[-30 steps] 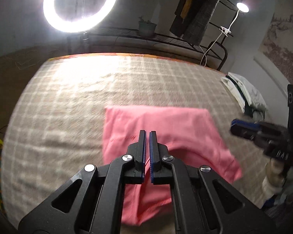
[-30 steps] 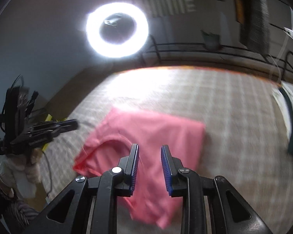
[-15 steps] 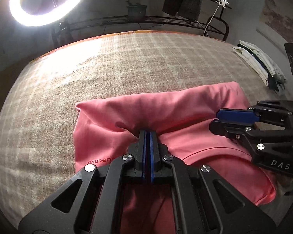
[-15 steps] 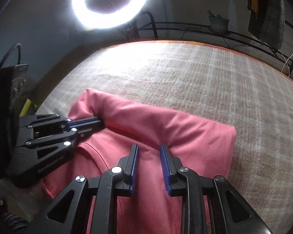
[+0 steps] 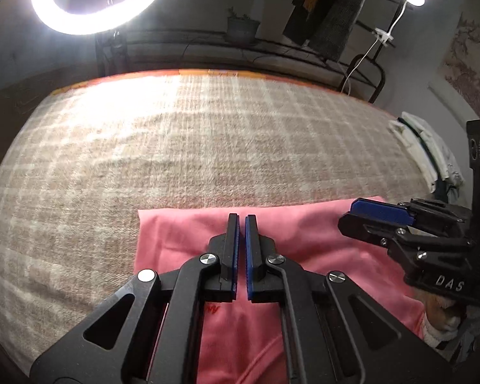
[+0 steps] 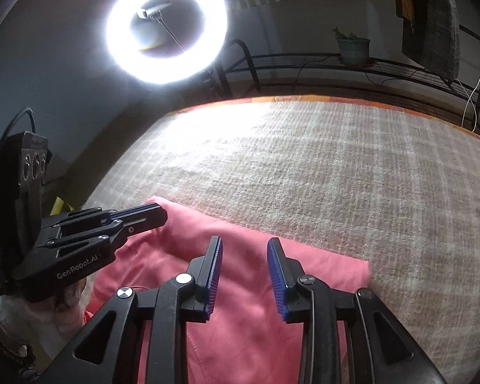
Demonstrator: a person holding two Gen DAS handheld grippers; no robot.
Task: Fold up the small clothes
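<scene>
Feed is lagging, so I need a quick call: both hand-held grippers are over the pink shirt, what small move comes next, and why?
Probably lift both hand-held grippers clear. The pink shirt lies folded on the blanket, its far edge straight; the right hand-held gripper is opening with nothing between its pads, and the left hand-held gripper looks shut and empty.

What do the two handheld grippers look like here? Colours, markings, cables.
Both are matte black plastic with silver screws and ribbed blue pads on the jaws. The left gripper carries white "GenRobot.AI" lettering and a black camera block with a cable. The right gripper shows white "DAS" lettering. A light knit cuff shows below it.
</scene>
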